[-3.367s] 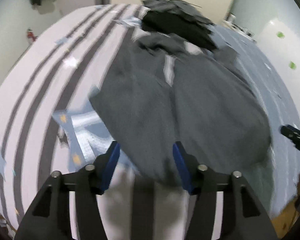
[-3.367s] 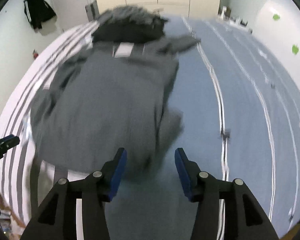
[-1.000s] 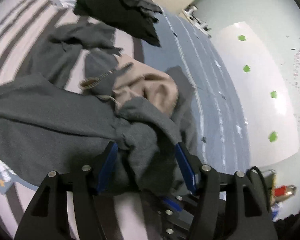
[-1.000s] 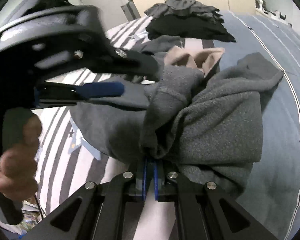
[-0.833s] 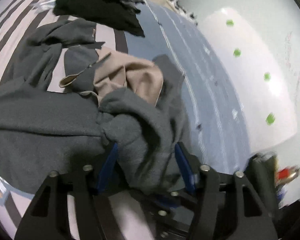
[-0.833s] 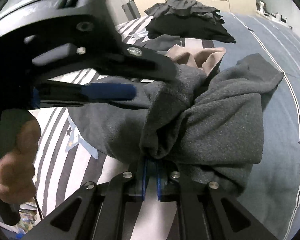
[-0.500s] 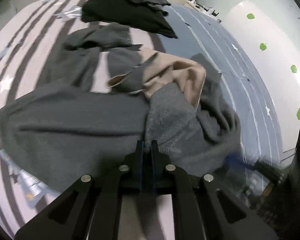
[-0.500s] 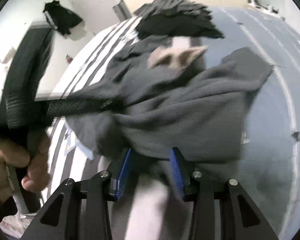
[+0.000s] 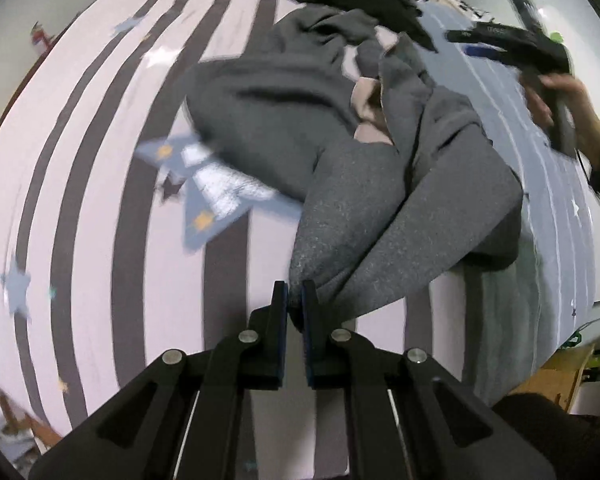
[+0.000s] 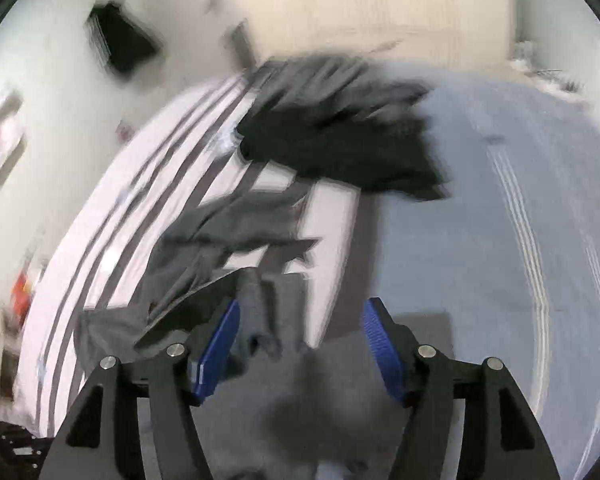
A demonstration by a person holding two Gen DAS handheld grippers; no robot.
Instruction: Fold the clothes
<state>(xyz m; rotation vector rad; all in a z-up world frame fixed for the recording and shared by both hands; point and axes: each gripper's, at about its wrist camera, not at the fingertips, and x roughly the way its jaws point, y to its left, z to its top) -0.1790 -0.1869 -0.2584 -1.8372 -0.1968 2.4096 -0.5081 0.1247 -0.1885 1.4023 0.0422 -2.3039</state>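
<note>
Left gripper (image 9: 294,300) pinching grey hoodie (image 9: 380,200); right gripper (image 10: 300,332) spread wide.

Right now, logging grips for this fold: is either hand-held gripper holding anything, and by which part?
The left hand-held gripper pinches the grey sweatshirt by a bunched edge. The right hand-held gripper is open, holding nothing.

Evenly lit, soft indoor light; heavy fisheye bending at edges; right view badly motion-blurred, possibly mid-swing.
</note>
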